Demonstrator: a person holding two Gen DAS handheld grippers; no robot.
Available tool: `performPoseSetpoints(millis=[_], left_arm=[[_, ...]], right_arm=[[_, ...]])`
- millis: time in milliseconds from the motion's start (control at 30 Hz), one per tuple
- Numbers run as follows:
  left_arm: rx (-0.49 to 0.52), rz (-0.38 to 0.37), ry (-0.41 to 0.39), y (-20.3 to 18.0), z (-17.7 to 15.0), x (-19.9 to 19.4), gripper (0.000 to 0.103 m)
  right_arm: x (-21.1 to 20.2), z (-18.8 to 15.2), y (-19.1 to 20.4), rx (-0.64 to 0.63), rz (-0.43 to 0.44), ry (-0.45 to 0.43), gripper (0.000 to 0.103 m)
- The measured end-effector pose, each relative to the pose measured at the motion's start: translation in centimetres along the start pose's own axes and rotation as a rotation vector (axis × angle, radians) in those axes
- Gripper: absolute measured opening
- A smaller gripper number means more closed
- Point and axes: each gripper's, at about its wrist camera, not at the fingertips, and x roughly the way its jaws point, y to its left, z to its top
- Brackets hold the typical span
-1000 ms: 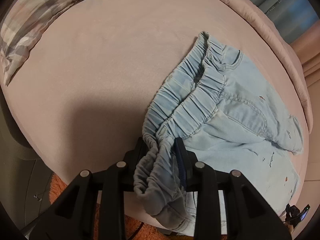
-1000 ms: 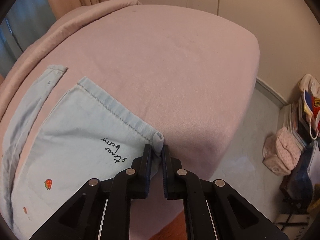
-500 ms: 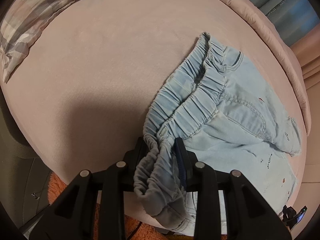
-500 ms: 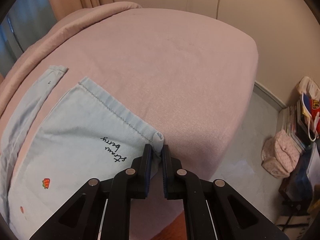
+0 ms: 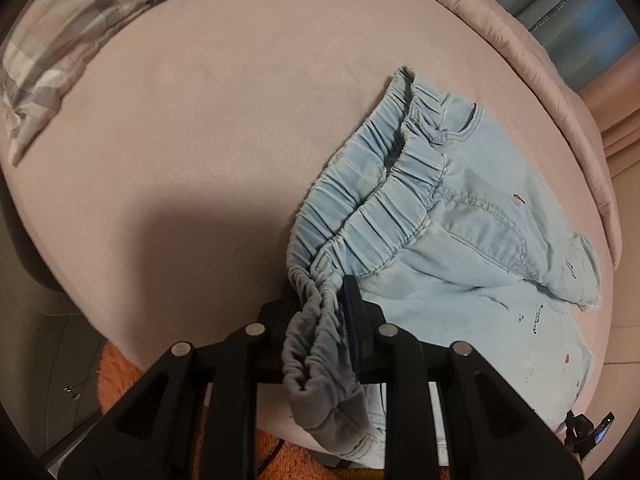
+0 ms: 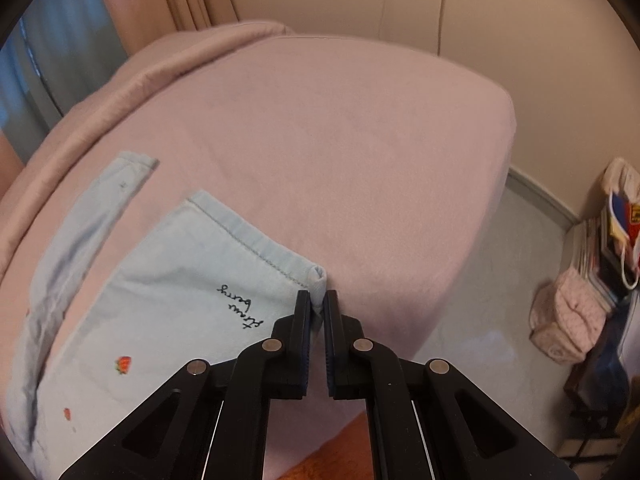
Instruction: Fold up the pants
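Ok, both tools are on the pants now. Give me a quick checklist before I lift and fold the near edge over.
1. Left tool shut on the gathered waistband: ok.
2. Right tool shut on the hem corner of the near leg: ok, though only a small pinch of fabric.
3. Near leg flat, strawberry print up: ok.
4. Far leg flat: not ok, it lies apart and wrinkled.
5. Bare bedsheet beyond the pants to fold onto: ok.
6. Both waistband layers caught in the left tool: cannot tell.
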Motion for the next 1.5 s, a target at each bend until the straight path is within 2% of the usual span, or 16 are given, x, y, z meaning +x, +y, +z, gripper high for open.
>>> performPoseSetpoints(millis=[167,267,400,433,500,600,700,867,1000,1100,1167,1200,1233,1300,1367,1500], left_arm=[[0.034,0.097,-0.101,-1.0,-0.2,-4.0,0.060],[0.023,0.033,-0.191,-2.0,-0.3,-7.0,0.081],[0.051,-0.074,-0.226,-5.2,-0.4,-8.3,0.085],[0.068,-0.107,-0.235,-6.2,-0.6,-8.3,0.085],[0.111,-0.168,-0.237,-8.5,-0.7,-7.8,0.082],[0.181,-0.219,-0.166,-11.2,-0.8,-5.8,0.055],[0.179,-0.265,-0.083,-12.7,-1.7,-3.6,0.053],[0.186,-0.250,-0.019,-13.6,-3.1,-1.9,0.053],[0.171,-0.229,-0.008,-13.0,-3.3,-2.0,0.059],[0.154,-0.218,-0.023,-12.4,-3.3,-2.4,0.069],[0.137,-0.214,-0.022,-12.1,-3.0,-2.4,0.072],[0.129,-0.218,-0.021,-11.9,-2.9,-2.5,0.072],[0.123,-0.225,-0.021,-11.9,-2.8,-2.6,0.072],[0.119,-0.251,-0.030,-11.8,-2.5,-3.3,0.076],[0.117,-0.270,-0.055,-12.0,-2.6,-4.2,0.083],[0.132,-0.313,-0.088,-13.2,-1.7,-5.4,0.088]], right_arm=[[0.0,0.1,0.7,-0.018,-0.056,0.013,0.004],[-1.6,0.8,0.7,-0.010,-0.036,0.007,0.011],[-5.1,2.1,4.4,-0.092,0.010,-0.080,0.057],[-6.2,2.5,6.2,-0.121,0.067,-0.105,0.057],[-7.3,3.2,9.6,-0.164,0.194,-0.107,0.057],[-7.3,4.6,16.1,-0.226,0.399,-0.051,0.057],[-5.3,5.7,23.7,-0.277,0.514,0.051,0.057],[1.3,6.9,33.4,-0.275,0.452,0.217,0.057],[6.9,6.3,38.1,-0.260,0.288,0.299,0.057],[9.9,5.7,38.8,-0.205,0.217,0.326,0.057],[9.7,5.5,38.4,-0.176,0.194,0.292,0.046],[9.5,5.3,38.3,-0.185,0.170,0.277,0.027],[9.5,5.1,38.0,-0.192,0.171,0.263,0.017],[9.5,5.2,36.9,-0.178,0.216,0.271,0.007],[7.8,5.3,35.1,-0.153,0.287,0.277,0.007],[0.2,5.0,29.6,-0.148,0.492,0.144,0.007]])
